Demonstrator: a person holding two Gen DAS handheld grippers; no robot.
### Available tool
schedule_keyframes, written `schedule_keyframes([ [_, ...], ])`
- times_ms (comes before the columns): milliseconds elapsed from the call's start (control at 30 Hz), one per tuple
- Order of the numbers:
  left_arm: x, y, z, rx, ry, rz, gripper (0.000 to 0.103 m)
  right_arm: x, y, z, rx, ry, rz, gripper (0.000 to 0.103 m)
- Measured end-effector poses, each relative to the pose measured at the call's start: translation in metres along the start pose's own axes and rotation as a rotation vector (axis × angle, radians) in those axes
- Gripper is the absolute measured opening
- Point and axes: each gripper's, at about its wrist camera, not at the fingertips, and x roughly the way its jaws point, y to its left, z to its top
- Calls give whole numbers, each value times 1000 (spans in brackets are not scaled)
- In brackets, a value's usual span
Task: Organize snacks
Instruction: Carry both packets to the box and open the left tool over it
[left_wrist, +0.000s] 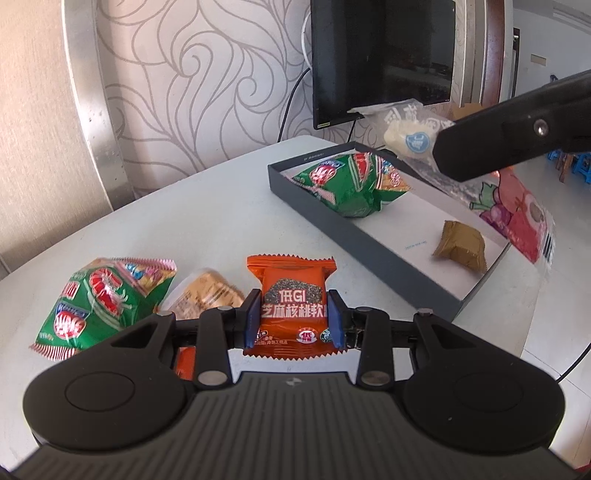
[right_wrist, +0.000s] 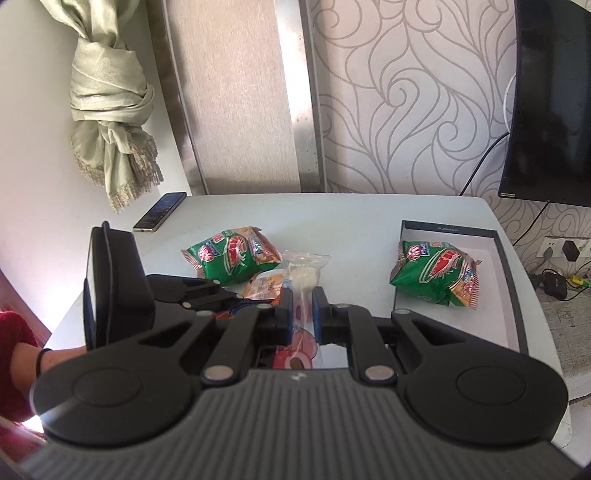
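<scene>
Nearest, the left gripper (left_wrist: 293, 319) clamps an orange snack packet (left_wrist: 291, 306) above the table (left_wrist: 221, 206). The right gripper (right_wrist: 303, 310) pinches a clear-wrapped pastry (left_wrist: 408, 138), carried over the tray, with a pink packet (left_wrist: 517, 218) hanging beneath it. On the table, a green bag (left_wrist: 99, 299) and a tan packet (left_wrist: 207, 295) remain loose. Farther off, the tray (left_wrist: 354, 236) already holds a second green bag (left_wrist: 351, 181) and a brown sweet (left_wrist: 461, 245). By appearance, sorting is partway done.

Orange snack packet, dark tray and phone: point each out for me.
Orange snack packet (left_wrist: 291, 295): left wrist view, printed front.
Dark tray (left_wrist: 354, 240): left wrist view, near outer wall.
Phone (right_wrist: 160, 211): right wrist view, screen.
</scene>
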Motion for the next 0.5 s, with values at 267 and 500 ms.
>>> schedule_keyframes([
  [267, 12, -22, 29, 24, -34, -45, 42, -12, -24, 5, 15, -17, -44, 13],
  [500, 32, -46, 48, 45, -44, -94, 42, -20, -48, 7, 34, -19, -89, 13],
])
